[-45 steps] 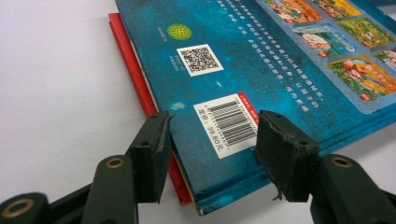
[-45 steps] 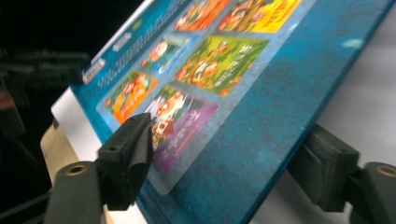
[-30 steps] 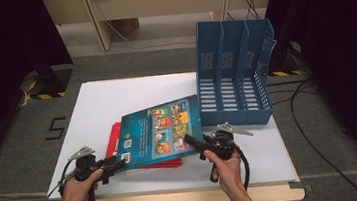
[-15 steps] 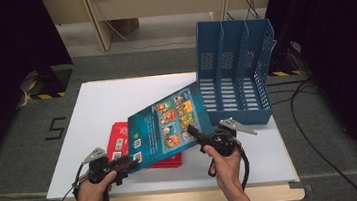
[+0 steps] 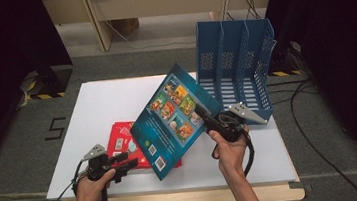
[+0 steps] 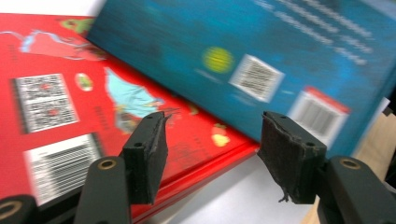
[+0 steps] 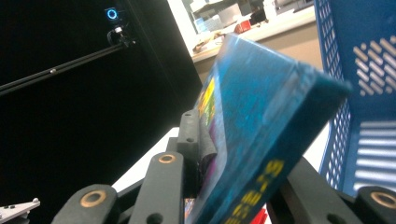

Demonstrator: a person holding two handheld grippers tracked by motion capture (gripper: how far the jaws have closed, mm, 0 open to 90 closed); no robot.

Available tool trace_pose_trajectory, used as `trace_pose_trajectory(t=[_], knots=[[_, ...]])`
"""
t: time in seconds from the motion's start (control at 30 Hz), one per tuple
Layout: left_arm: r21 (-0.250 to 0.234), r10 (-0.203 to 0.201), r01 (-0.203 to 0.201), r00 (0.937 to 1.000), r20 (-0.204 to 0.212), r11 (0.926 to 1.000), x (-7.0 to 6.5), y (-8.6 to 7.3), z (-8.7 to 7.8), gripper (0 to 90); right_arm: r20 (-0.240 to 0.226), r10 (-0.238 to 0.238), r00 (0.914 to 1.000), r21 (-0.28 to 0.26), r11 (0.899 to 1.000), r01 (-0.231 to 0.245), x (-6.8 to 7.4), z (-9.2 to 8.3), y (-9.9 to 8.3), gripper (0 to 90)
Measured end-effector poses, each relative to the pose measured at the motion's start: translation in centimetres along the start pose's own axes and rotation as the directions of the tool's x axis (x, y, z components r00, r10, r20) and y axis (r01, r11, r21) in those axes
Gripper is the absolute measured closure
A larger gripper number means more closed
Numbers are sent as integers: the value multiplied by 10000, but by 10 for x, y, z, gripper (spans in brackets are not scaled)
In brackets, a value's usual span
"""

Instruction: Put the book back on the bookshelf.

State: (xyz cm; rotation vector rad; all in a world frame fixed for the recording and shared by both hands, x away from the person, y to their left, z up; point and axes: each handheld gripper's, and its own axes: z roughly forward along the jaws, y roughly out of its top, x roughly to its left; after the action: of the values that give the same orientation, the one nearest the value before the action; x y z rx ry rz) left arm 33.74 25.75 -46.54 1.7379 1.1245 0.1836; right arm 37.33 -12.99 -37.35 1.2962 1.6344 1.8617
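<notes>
My right claw point(image 5: 207, 119) holds the blue book point(image 5: 176, 118) by its right edge. In the high view this book stands tilted, its far corner up and close to the blue file rack point(image 5: 236, 69), its near corner low over the table point(image 5: 96, 104) at the red book's point(image 5: 123, 141) right end. The jaws have just been closing, and the book is between them. The right gripper view gives what the high one cannot: my jaws clamp the blue book point(image 7: 261, 121) from both sides, one pad flat against the picture cover, and the spine with yellow letters faces the camera. The perforated wall of the file rack point(image 7: 369, 93) is just beside it at the right.

My left claw point(image 5: 123, 164) is at the near left of the table, beside the red book. Its jaws have just been opening, and nothing is between them. In the left gripper view the pads point(image 6: 152, 149) stand a little apart, with only bare table in the gap. This view shows the back of the red book point(image 6: 60, 112) with its barcodes, lying flat, and the blue book point(image 6: 261, 60) above it, blurred, with a yellow dot and white barcode labels. Whether the two books touch, I cannot tell.
</notes>
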Motion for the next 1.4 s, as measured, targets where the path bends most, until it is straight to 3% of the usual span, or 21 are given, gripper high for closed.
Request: trace_pose_trajectory(t=[0.2,0.3,0.4,0.47,0.53,0.63,0.67,0.73,0.77,0.83,0.87,1.03,1.2,1.4], knots=[[-218,22,-40,9969,-783,9998,22,2,-11,400,-7,-644,9979,-209,9977,644,-1,-5,10,746],[-34,259,-267,9878,-1536,9996,39,0,-17,393,-31,-1174,9931,-450,9921,1172,0,-5,16,746],[50,219,-213,9817,-1893,9998,51,-1,-23,382,2,-1836,9830,-604,9812,1833,6,-6,22,747],[78,428,-421,9714,-2337,9991,57,0,-27,369,-28,-2188,9758,-667,9736,2181,10,-7,26,750],[-114,492,-543,9612,-2715,9985,63,-1,-30,348,-48,-2266,9740,-852,9705,2254,13,-8,29,759],[210,994,-981,9350,-3405,9950,70,-4,-31,299,-184,-2467,9689,-1054,9642,2435,15,-9,33,769],[144,941,-951,9329,-3475,9954,73,-4,-31,264,-223,-2458,9691,-1071,9643,2422,17,-9,34,770],[403,998,-913,9212,-3760,9950,78,-4,-32,236,-294,-2610,9649,-1111,9602,2563,19,-9,34,771],[324,867,-805,9218,-3779,9962,80,-5,-33,217,-331,-2652,9636,-1117,9591,2601,21,-10,34,771],[-97,371,-435,9334,-3569,9990,83,-5,-37,202,-412,-2790,9594,-1053,9561,2735,26,-11,34,771],[-188,295,-387,9337,-3568,9991,84,-5,-39,199,-479,-2842,9576,-1035,9549,2782,28,-12,34,771],[208,297,-233,9148,-4028,9995,93,-9,-40,197,-756,-2887,9544,-1068,9540,2801,35,-11,32,771],[695,475,-194,9012,-4308,9974,97,-12,-38,193,-959,-2958,9504,-752,9543,2894,40,-6,22,763],[1025,627,-204,9011,-4290,9945,97,-14,-34,186,-1218,-3224,9387,-411,9466,3197,47,-3,10,746]])
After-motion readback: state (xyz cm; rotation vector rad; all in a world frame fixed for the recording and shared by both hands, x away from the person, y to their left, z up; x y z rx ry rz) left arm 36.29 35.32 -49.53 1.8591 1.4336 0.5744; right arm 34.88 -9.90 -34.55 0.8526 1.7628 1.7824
